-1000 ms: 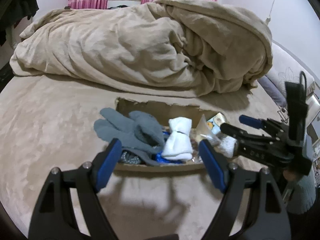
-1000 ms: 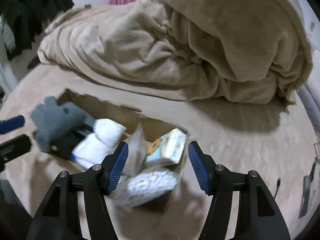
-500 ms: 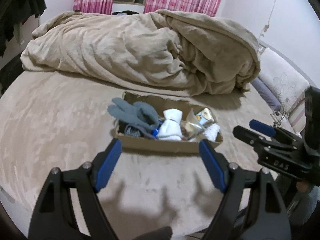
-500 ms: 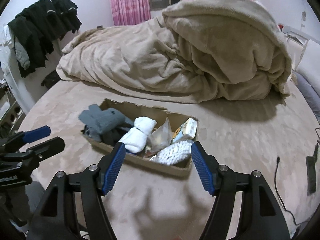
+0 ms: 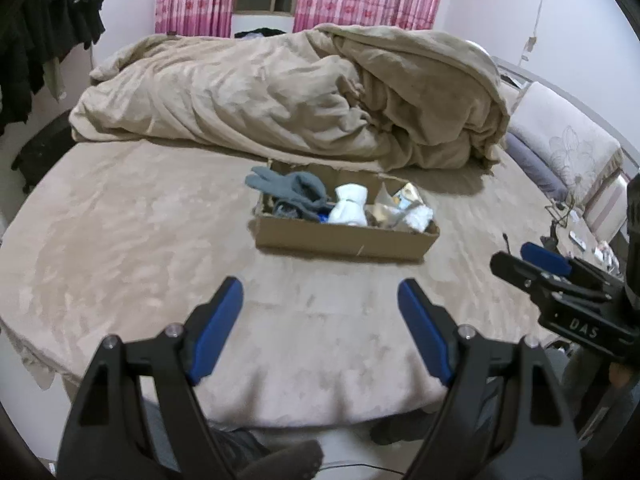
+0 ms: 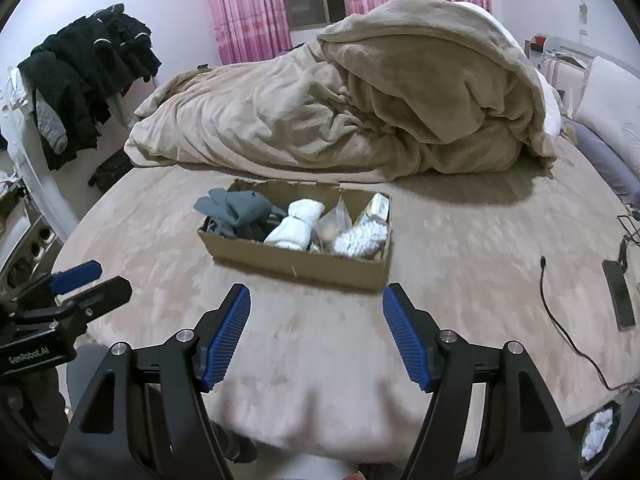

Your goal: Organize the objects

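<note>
Left hand-held gripper point(image 5: 320, 312) and right hand-held gripper point(image 6: 316, 320) — both released, empty — near the cardboard box point(image 6: 296, 266).

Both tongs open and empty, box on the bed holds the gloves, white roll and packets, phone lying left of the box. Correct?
Nearly. The phone lies right of the box, not left, with a cable beside it; the right wrist view shows this. The rest holds: left tongs and right tongs are open and empty, and the gloves, white roll and packets sit in the box.
</note>
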{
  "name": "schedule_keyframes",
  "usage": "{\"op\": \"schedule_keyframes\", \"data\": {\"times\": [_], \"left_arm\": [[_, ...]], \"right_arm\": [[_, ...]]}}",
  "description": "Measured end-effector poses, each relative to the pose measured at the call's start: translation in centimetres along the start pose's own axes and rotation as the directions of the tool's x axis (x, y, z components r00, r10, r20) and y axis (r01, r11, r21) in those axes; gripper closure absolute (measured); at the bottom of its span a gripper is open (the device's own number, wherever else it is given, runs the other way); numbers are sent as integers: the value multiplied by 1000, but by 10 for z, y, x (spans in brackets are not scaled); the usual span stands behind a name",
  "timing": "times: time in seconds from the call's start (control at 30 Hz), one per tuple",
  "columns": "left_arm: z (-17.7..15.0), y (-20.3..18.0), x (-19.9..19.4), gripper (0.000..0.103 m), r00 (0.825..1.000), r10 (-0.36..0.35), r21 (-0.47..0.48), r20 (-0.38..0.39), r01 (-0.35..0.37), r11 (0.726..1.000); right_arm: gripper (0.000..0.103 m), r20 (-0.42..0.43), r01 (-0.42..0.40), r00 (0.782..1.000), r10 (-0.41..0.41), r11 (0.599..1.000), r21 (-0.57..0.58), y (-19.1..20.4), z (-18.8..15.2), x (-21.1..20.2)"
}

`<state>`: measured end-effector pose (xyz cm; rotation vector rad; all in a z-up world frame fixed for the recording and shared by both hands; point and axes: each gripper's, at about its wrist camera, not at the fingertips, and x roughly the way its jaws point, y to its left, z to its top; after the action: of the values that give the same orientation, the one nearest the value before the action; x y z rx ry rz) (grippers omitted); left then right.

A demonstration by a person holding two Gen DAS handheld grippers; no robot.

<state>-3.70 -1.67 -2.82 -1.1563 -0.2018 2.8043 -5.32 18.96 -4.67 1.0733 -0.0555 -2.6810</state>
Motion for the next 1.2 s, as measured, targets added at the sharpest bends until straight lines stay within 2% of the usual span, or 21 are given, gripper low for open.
{"op": "schedule_keyframes", "data": {"times": [0.03, 0.1, 0.43, 0.5, 0.53, 0.8, 1.2], "left_arm": [[-3, -1, -4, 15, 1000, 2, 4, 1, -2, 1000], [-8, -1, -10, 11, 1000, 7, 8, 9, -7, 1000], [-22, -5, -23, 6, 999, 36, 10, 32, -37, 999], [-23, -6, -26, 3, 998, 43, 9, 45, -43, 999], [-23, -6, -28, 1, 997, 50, 8, 53, -50, 999], [-21, -6, -33, 1, 997, 56, 8, 60, -57, 998], [-16, -1, -32, 1, 996, 68, 4, 59, -68, 998]], "right_arm": [[31, 0, 0, 1000, 0, 1000, 3, 1, -3, -3], [31, 3, -3, 1000, 3, 1000, 5, 4, -11, -10], [31, 18, 1, 1000, -1, 1000, 12, 9, -33, -23], [23, 23, 0, 1000, -1, 1000, 18, 8, -35, -25], [16, 29, -1, 1000, 1, 1000, 21, 8, -35, -25], [14, 65, 1, 998, -4, 999, 43, 1, -35, -35], [14, 58, 5, 998, -7, 999, 35, -2, -33, -37]]}}
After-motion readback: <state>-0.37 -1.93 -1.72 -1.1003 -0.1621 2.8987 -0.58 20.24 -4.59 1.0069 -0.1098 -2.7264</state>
